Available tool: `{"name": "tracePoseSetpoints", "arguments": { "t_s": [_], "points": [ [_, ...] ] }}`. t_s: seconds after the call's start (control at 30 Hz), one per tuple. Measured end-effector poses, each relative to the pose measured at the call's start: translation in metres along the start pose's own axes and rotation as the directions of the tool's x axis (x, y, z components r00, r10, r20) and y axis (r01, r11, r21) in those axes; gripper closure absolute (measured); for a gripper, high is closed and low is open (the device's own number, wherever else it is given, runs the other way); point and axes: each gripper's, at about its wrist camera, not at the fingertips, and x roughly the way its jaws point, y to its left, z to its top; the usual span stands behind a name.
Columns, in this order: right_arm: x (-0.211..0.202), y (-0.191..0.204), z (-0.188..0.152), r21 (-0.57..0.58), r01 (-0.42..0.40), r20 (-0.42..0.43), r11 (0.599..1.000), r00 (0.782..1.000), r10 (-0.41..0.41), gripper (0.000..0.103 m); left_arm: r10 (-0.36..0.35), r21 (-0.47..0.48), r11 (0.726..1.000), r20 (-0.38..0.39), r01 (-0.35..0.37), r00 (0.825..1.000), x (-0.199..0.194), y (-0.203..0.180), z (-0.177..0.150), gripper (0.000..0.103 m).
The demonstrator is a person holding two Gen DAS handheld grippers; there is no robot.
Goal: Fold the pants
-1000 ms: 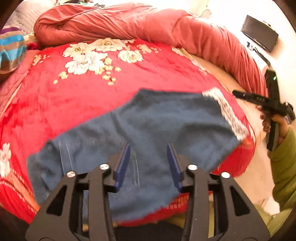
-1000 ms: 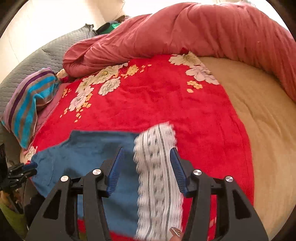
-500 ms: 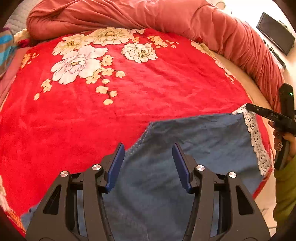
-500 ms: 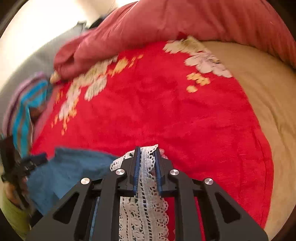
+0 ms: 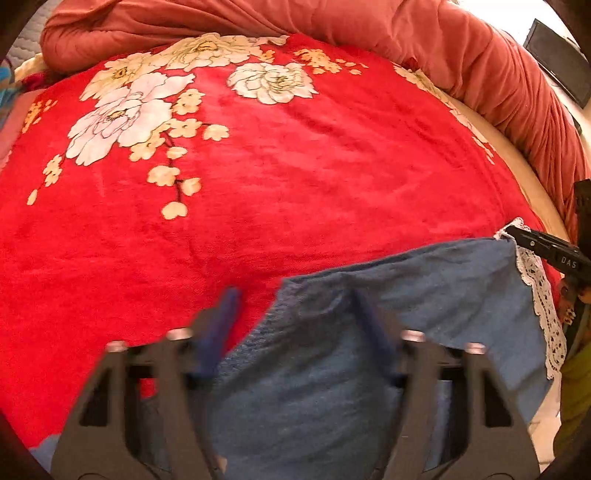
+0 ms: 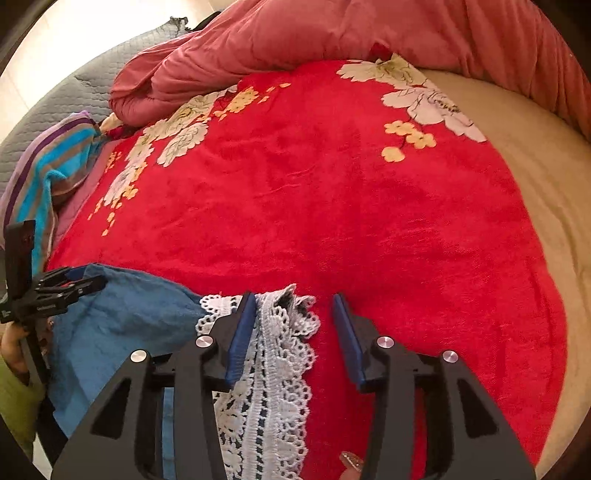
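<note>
- The right claw [image 6: 295, 332] is spread wide, with the white lace trim [image 6: 275, 373] of the pants lying between its blue pads [image 6: 242, 336]; the lace brushes the left-hand pad, while the other pad stands clear over the red blanket [image 6: 369, 221].
- The left claw [image 5: 291, 332] is also spread, its blurred pads straddling a raised edge of the blue pants [image 5: 369, 332]; whether they touch the cloth cannot be told.
- The pants lie at the near edge of the bed on the red flowered blanket, the lace hem at their right end.
- A rolled pink quilt [image 5: 332, 22] runs along the far side, and a striped towel [image 6: 48, 166] lies at the left.
- The lower part of the pants is cut off behind both claw bodies.
</note>
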Motion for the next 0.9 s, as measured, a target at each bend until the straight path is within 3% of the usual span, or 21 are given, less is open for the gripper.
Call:
{"name": "tracePoseSetpoints", "arguments": {
  "t_s": [0.03,0.13,0.2,0.3,0.47,0.53,0.57,0.6,0.63,0.8,0.9],
  "points": [
    [-0.001,0.001,-0.001,0.001,-0.018,-0.002,1.000,1.000,0.018,0.082,-0.028,0.009,1.000,-0.005,0.028,1.000,-0.002,-0.004,-0.001,0.098],
    [-0.014,0.009,-0.003,-0.018,-0.030,0.044,0.999,0.999,0.031,0.089,-0.006,0.056,0.998,0.035,0.004,0.999,-0.015,-0.014,-0.002,0.101],
    [-0.027,0.009,0.001,-0.007,-0.048,0.097,0.999,0.994,0.048,0.090,-0.006,0.048,0.999,0.088,0.002,0.996,-0.029,-0.013,0.000,0.101],
    [-0.035,0.012,0.013,-0.039,-0.030,0.146,0.999,0.989,0.035,0.090,0.010,0.039,0.999,0.099,-0.014,0.995,-0.030,-0.012,0.008,0.101],
    [0.006,0.014,0.020,-0.077,0.067,0.041,0.995,0.997,-0.064,0.087,0.044,0.028,0.999,0.042,-0.045,0.998,-0.001,-0.008,0.000,0.099],
    [0.015,0.016,0.015,-0.104,0.095,0.035,0.990,0.995,-0.091,0.084,0.034,0.016,0.999,0.063,-0.035,0.997,-0.002,-0.004,-0.006,0.096],
    [0.013,0.016,0.014,-0.105,0.104,0.045,0.989,0.994,-0.100,0.075,0.032,0.014,0.999,0.065,-0.033,0.997,-0.004,-0.003,-0.007,0.095],
    [0.007,0.016,0.015,-0.096,0.125,0.056,0.987,0.991,-0.121,0.063,0.046,0.010,0.999,0.066,-0.047,0.997,-0.010,-0.002,-0.008,0.087],
    [0.003,0.015,0.013,-0.092,0.139,0.066,0.986,0.989,-0.133,0.060,0.059,0.009,0.998,0.067,-0.060,0.996,-0.014,-0.001,-0.009,0.074],
    [-0.050,0.028,-0.004,-0.128,0.192,0.166,0.973,0.971,-0.170,0.051,0.144,0.000,0.989,0.127,-0.145,0.981,-0.065,0.003,-0.034,0.053],
    [-0.071,0.045,-0.027,-0.180,0.188,0.177,0.966,0.972,-0.156,0.049,0.142,-0.024,0.990,0.148,-0.139,0.979,-0.092,0.007,-0.063,0.044]
  ]
}}
